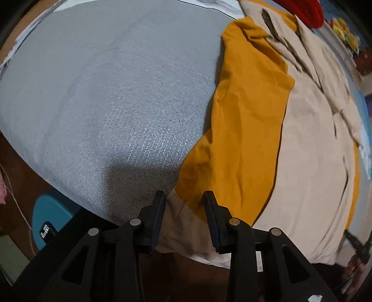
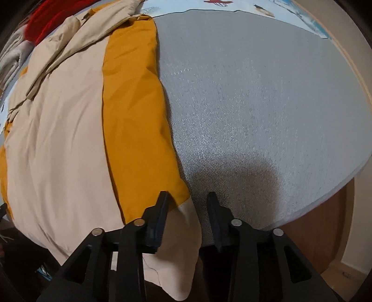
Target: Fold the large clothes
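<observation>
Jacket (image 1: 309, 162), beige w/ mustard panels, lies flat on grey worktop (image 1: 104, 93); hem corners sit between both parted, empty tongs: left tongs (image 1: 184, 199), right tongs (image 2: 187, 201). Long axis runs away toward collar, red garment (image 1: 304, 9) beyond.

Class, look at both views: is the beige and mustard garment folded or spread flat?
Partly folded. The garment has both mustard sides turned in over its beige middle, seen also in the right view. Its hem overhangs the grey cover.
</observation>
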`<state>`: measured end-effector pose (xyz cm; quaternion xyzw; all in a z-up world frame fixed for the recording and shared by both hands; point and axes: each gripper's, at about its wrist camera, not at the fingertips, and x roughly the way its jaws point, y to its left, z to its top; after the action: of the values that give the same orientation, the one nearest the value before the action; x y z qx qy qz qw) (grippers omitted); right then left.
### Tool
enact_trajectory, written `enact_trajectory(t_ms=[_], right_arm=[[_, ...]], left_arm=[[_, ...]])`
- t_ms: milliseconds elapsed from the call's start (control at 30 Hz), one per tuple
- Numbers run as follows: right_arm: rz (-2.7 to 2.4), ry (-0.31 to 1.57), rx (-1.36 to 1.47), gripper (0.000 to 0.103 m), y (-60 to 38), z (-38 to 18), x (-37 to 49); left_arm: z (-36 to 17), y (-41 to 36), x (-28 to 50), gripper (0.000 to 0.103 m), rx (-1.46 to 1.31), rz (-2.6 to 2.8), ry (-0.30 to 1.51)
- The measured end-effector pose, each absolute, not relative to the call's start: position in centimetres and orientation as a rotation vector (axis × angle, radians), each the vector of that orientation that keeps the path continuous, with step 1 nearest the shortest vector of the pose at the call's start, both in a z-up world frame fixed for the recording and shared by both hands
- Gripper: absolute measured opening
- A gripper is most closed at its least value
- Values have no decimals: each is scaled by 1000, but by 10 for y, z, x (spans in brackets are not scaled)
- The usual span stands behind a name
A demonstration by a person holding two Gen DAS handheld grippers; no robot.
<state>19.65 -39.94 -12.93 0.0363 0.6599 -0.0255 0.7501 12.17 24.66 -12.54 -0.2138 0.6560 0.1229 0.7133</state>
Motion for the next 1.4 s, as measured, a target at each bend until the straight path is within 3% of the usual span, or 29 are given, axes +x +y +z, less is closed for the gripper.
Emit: enact_trajectory(t_ms=[100, 133, 200, 267, 333, 433, 600, 733, 867, 1400], right_arm=[[-33, 1454, 100, 41, -398, -132, 196], [-26, 1454, 98, 41, -398, -133, 198], [-3, 1449, 80, 38, -393, -134, 197], [28, 1443, 72, 14, -390, -133, 196], [52, 1426, 87, 9, -389, -128, 193], [62, 1417, 102, 9, -391, -124, 192], [35, 1443, 25, 18, -384, -132, 189], [46, 1424, -103, 15, -367, -129, 185], [73, 1376, -98, 7, -358, -112, 184], [176, 1088, 76, 4, -346, 5, 153]], left_arm=[[-126, 238, 121, 29, -392, 261, 1461], [-126, 236, 121, 19, -375, 256, 1462], [-123, 231, 118, 10, -344, 240, 1457], [-119, 228, 114, 8, -319, 230, 1444], [-118, 227, 111, 9, -307, 229, 1444], [-125, 227, 110, 17, -317, 243, 1468], [-129, 216, 114, 19, -275, 279, 1458], [-123, 206, 111, 6, -273, 284, 1441], [-106, 198, 105, 5, -211, 257, 1406], [0, 188, 66, 4, -268, 95, 1115]])
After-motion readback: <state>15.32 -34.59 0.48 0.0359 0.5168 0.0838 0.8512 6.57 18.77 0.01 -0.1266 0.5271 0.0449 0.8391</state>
